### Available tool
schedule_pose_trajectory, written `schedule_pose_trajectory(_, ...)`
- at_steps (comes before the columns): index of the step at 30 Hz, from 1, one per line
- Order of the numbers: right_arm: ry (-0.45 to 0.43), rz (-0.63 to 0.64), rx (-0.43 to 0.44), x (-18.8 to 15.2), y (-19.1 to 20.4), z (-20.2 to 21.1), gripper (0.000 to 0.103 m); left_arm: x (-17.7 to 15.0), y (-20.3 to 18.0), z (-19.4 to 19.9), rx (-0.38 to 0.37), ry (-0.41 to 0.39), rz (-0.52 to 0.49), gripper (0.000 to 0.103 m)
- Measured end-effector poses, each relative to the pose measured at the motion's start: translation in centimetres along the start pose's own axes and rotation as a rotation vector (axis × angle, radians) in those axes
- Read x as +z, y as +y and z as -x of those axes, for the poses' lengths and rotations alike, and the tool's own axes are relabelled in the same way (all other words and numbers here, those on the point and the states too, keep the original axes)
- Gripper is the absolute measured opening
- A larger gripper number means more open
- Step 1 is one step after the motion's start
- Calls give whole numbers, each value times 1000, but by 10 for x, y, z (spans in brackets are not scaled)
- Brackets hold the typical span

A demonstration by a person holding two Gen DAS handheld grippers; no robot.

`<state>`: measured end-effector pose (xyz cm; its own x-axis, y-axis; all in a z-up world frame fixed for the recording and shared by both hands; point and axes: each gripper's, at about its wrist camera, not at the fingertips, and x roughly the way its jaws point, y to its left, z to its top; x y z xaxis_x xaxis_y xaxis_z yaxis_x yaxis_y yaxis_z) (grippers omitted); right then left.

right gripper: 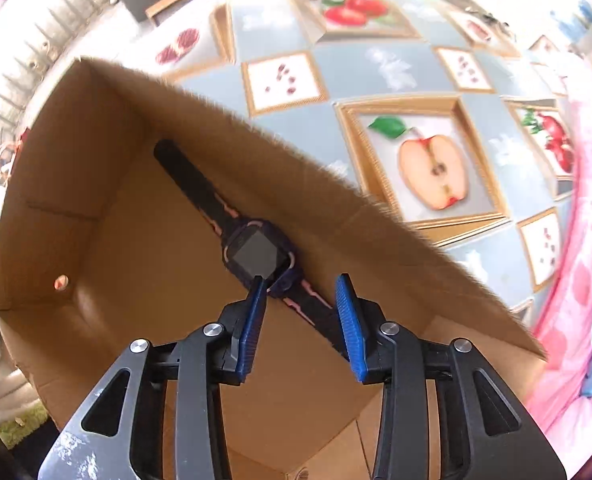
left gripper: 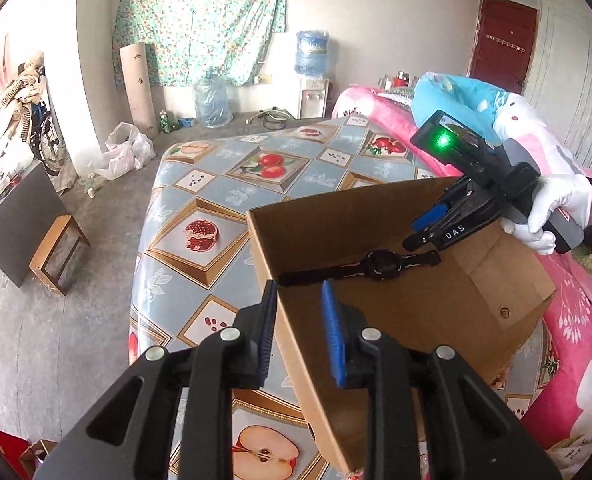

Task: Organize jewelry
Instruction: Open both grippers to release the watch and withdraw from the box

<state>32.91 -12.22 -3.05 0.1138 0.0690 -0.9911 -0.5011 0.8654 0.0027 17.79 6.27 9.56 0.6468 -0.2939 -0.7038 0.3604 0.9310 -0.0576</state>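
From the left wrist camera, the left gripper point(left gripper: 299, 322) stands with its jaws apart, one on each side of the near wall of the cardboard box point(left gripper: 396, 316); neither pad presses the cardboard, so it looks placed to steady or catch the box, not to clamp it. The box sits on the table point(left gripper: 216, 184), which is covered in a fruit-patterned cloth, toward the edge that meets the pink bedding point(left gripper: 576, 340). Inside, a black watch point(left gripper: 380, 265) lies stretched out flat along the far wall. The right gripper point(left gripper: 426, 226), held by a white-gloved hand point(left gripper: 556, 208), reaches down into the box just above one strap end.

From the right wrist camera, the right gripper point(right gripper: 302, 312) points down into the box point(right gripper: 136, 320), its jaws parted and gripping nothing. The watch point(right gripper: 258, 256) rests on the box floor beside the long wall, its strap running under the gap between the pads. It seems set down there deliberately, laid straight so it lies neatly.
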Motion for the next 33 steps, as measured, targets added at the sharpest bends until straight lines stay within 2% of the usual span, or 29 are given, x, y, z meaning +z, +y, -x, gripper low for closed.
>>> schedule_pose_trajectory(4, -95, -27, -20, -11, 1, 33, 35, -15, 5, 30, -19, -88, 37, 25)
schedule_pose_trajectory(6, -176, -51, -24, -30, 6, 58, 35, -25, 6, 47, -25, -131, 53, 27)
schedule_pose_trajectory(8, -294, -81, -52, -57, 14, 92, 36, -33, 4, 60, -23, -163, 55, 31)
schedule_pose_trajectory(9, -358, -94, -61, -75, 20, 109, 43, -39, 3, 66, -16, -175, 56, 33)
schedule_pose_trajectory(11, -463, -130, -56, -108, 24, 131, 48, -51, 0, 76, -15, -177, 67, 35)
schedule_pose_trajectory(14, -620, -176, -126, -164, 48, 158, 62, -71, -6, 84, -9, -173, 77, 42)
schedule_pose_trajectory(16, -700, -205, -142, -194, 57, 174, 83, -87, -13, 84, 11, -155, 68, 44)
schedule_pose_trajectory(18, -764, -243, -158, -220, 63, 174, 90, -102, -21, 78, 30, -122, 61, 45)
schedule_pose_trajectory(19, -781, -261, -167, -230, 68, 172, 95, -110, -25, 74, 40, -101, 61, 46)
schedule_pose_trajectory(21, -794, -307, -208, -252, 79, 167, 95, -126, -32, 64, 56, -63, 57, 46)
schedule_pose_trajectory(25, -764, -312, -314, -257, 97, 126, 95, -157, -45, 42, 69, 27, 66, 46)
schedule_pose_trajectory(29, -922, -352, -332, -285, 116, 125, 95, -177, -52, 29, 55, 75, 60, 46)
schedule_pose_trajectory(30, -913, -358, -328, -283, 117, 121, 95, -181, -54, 25, 57, 85, 58, 46)
schedule_pose_trajectory(32, -829, -369, -271, -275, 114, 101, 95, -183, -57, 20, 62, 97, 52, 46)
schedule_pose_trajectory(33, -813, -386, -242, -275, 115, 94, 94, -184, -58, 18, 68, 98, 47, 46)
